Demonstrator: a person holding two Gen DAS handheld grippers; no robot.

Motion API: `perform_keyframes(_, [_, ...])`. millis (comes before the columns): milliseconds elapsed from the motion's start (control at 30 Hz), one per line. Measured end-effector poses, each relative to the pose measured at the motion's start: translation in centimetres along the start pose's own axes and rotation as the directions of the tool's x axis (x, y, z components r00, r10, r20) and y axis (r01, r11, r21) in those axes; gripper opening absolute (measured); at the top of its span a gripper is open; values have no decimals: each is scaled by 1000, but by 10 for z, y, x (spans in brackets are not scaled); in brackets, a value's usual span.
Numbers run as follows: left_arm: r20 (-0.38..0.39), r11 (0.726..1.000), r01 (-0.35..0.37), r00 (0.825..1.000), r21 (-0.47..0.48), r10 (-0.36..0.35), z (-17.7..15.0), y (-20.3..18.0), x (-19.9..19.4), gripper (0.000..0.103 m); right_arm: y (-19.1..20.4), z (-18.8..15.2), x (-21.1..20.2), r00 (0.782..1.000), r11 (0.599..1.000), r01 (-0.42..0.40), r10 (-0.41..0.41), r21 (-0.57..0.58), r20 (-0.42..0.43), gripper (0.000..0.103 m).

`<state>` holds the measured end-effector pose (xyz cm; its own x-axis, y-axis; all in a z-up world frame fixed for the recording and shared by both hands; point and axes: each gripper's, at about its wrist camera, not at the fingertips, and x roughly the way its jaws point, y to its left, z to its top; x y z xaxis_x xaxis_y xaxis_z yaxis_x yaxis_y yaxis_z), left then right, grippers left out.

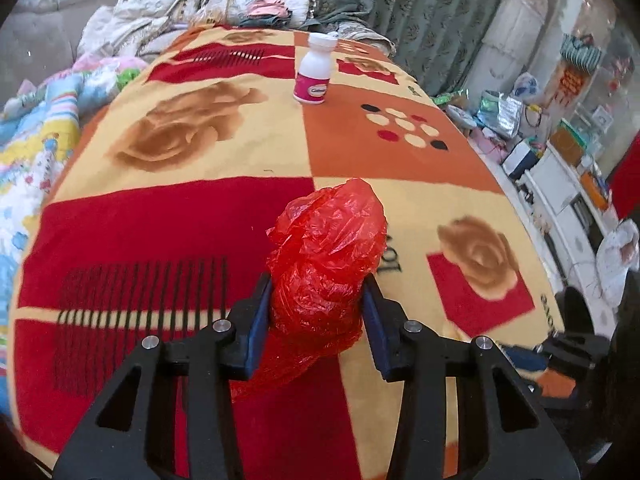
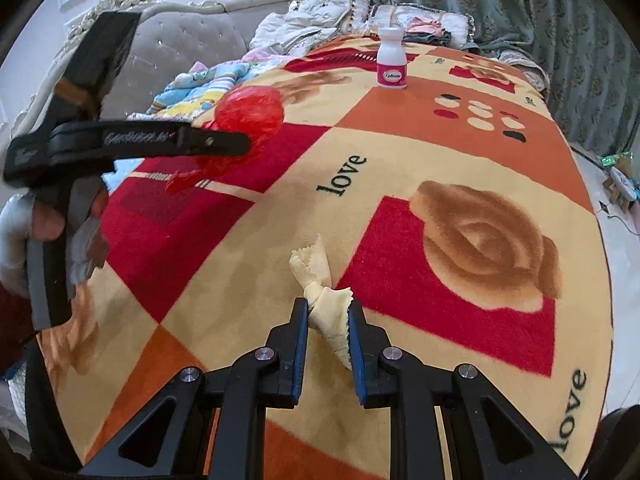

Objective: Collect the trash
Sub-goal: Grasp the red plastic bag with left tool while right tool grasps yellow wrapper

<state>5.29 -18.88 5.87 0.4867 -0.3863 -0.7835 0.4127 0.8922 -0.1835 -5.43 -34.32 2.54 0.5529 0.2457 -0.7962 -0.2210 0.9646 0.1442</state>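
Note:
My left gripper [image 1: 318, 292] is shut on a crumpled red plastic bag [image 1: 328, 256] and holds it above the patterned blanket [image 1: 192, 216]. The bag also shows in the right wrist view [image 2: 250, 110], held by the left gripper [image 2: 244, 142] at the left. My right gripper [image 2: 328, 310] is shut on a crumpled cream cloth [image 2: 320, 284], just above the blanket [image 2: 400, 168]. A white bottle with a pink label [image 1: 313, 70] stands upright at the far end of the bed; it also shows in the right wrist view [image 2: 391, 58].
Pillows [image 1: 256, 2] and folded clothes lie at the far end of the bed. A colourful quilt [image 1: 36, 132] lies along the left side. A grey padded headboard [image 2: 176, 48] stands at the left. Cluttered white shelves [image 1: 560, 168] run along the right.

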Motion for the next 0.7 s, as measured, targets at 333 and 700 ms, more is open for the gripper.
perform_keyframes(333, [-25, 999, 12, 1000, 38, -11, -35, -39, -16, 41, 0, -22, -42, 999, 999, 15, -17, 34, 41, 18])
perform_keyframes(700, [-46, 993, 72, 997, 97, -68, -57, -94, -21, 41, -20, -51, -78, 996, 994, 68, -73, 82, 60, 18])
